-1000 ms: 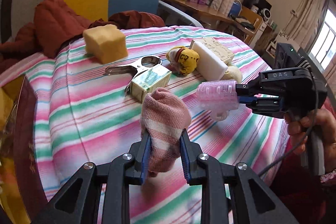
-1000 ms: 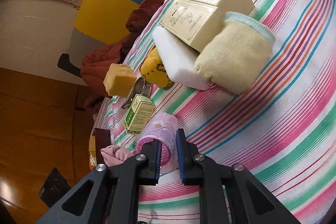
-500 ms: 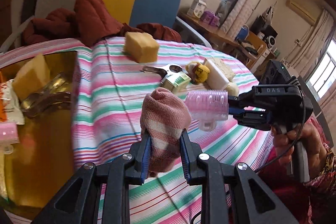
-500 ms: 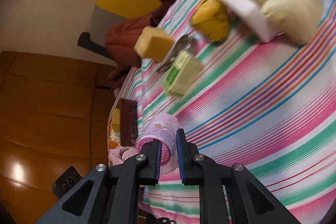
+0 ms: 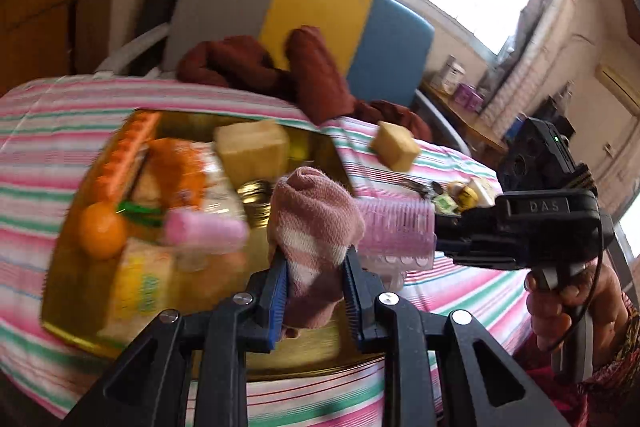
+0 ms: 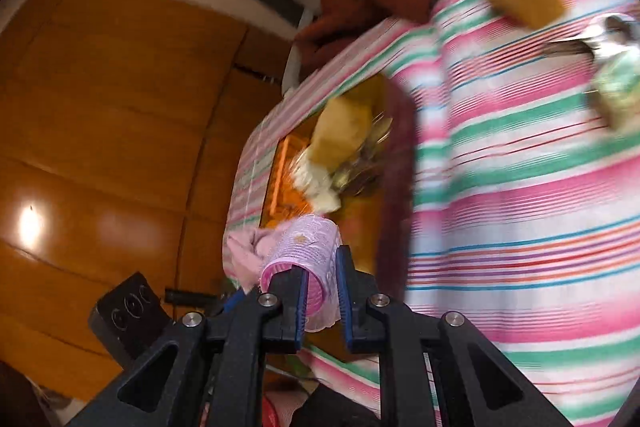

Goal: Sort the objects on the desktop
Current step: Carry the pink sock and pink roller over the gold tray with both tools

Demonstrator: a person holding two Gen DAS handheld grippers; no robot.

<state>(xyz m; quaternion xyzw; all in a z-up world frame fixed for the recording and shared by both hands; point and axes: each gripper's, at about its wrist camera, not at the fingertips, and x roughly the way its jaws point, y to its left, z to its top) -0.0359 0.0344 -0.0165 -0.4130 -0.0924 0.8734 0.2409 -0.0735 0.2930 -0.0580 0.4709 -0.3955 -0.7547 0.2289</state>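
My left gripper [image 5: 316,287] is shut on a rolled pink sock [image 5: 314,223], held above the right part of a golden tin box [image 5: 68,291]. My right gripper [image 6: 322,293] is shut on a pink hair roller [image 6: 308,247]; in the left wrist view that roller [image 5: 396,231] hangs just right of the sock, over the box's right edge. The box holds a yellow sponge [image 5: 252,147], an orange [image 5: 100,231], another pink roller [image 5: 204,231], orange packets and a small carton. In the right wrist view the sock [image 6: 250,251] shows just left of the roller.
On the striped tablecloth [image 5: 452,291] lie a second yellow sponge [image 5: 394,145], a metal clip [image 5: 420,185], a small green carton [image 5: 446,203] and a yellow toy [image 5: 466,195]. A chair with a dark red garment [image 5: 312,71] stands behind. A person's hand [image 5: 576,303] holds the right gripper's handle.
Both grippers have swung left across the table with the sock and the roller, from above the loose items to above the golden box, which has come fully into view.
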